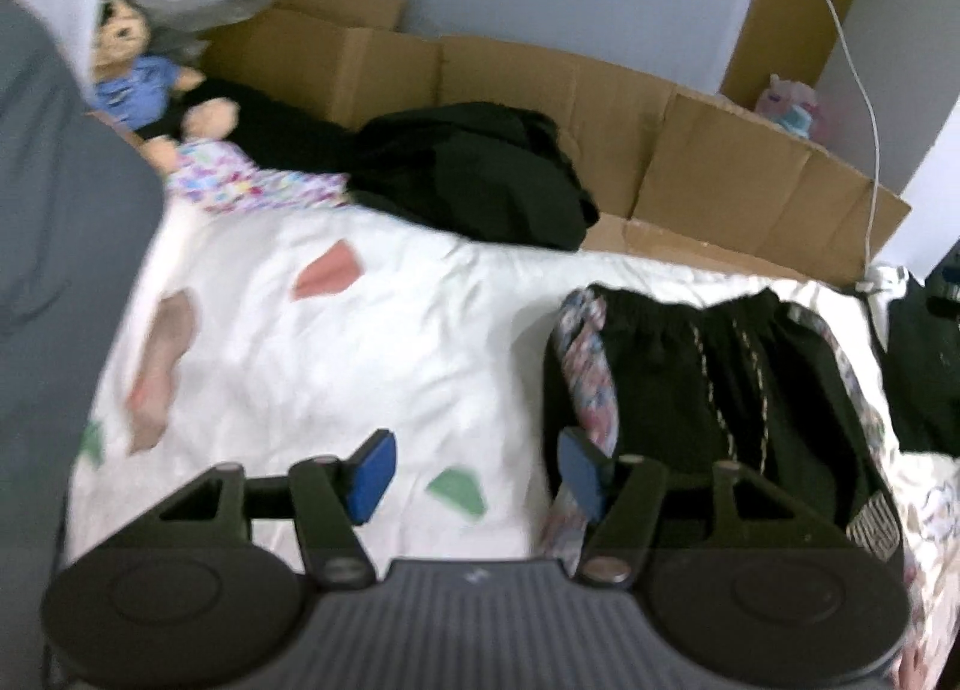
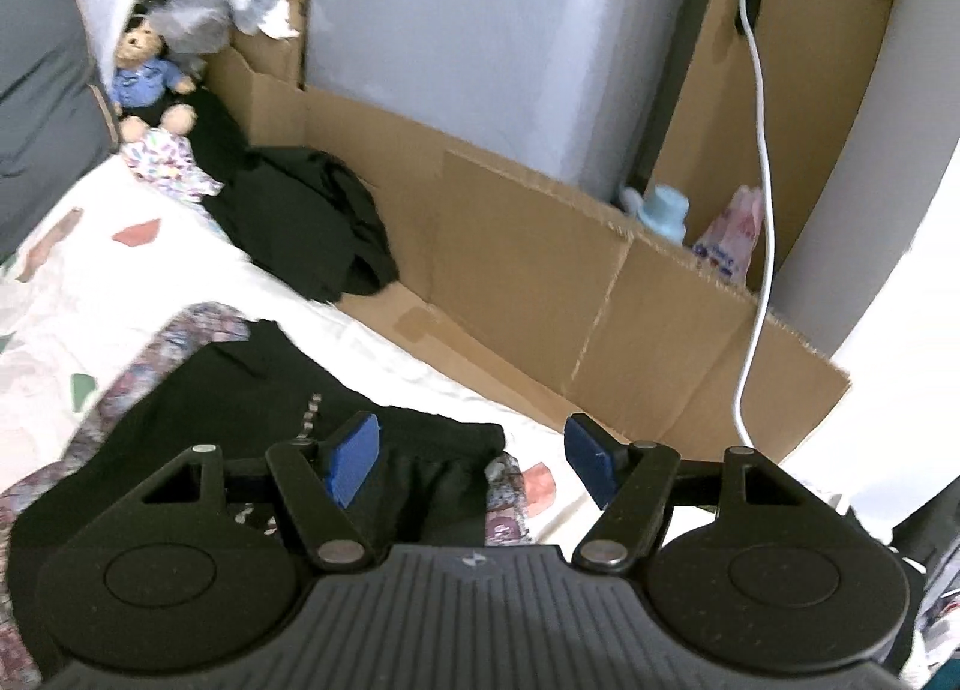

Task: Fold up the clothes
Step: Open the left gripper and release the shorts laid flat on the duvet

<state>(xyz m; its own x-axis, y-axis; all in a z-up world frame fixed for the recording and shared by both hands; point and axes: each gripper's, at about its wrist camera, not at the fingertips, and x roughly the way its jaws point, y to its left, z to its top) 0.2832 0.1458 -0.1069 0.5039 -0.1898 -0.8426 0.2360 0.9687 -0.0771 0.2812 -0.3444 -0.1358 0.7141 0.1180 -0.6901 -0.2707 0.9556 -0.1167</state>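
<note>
Both grippers hang over a white bedspread (image 1: 360, 342) with coloured patches, and each has its blue pads spread wide with nothing between them: the left gripper (image 1: 477, 477) over bare spread just left of the black shorts (image 1: 708, 384), the right gripper (image 2: 474, 459) over the shorts' (image 2: 240, 390) waistband end. The shorts lie flat on the spread, with patterned side stripes and a drawstring down the middle. A heap of black clothes (image 1: 480, 168) sits farther back against a cardboard wall (image 1: 690, 162), beside a doll (image 1: 141, 84) and a floral garment (image 1: 240, 180).
</note>
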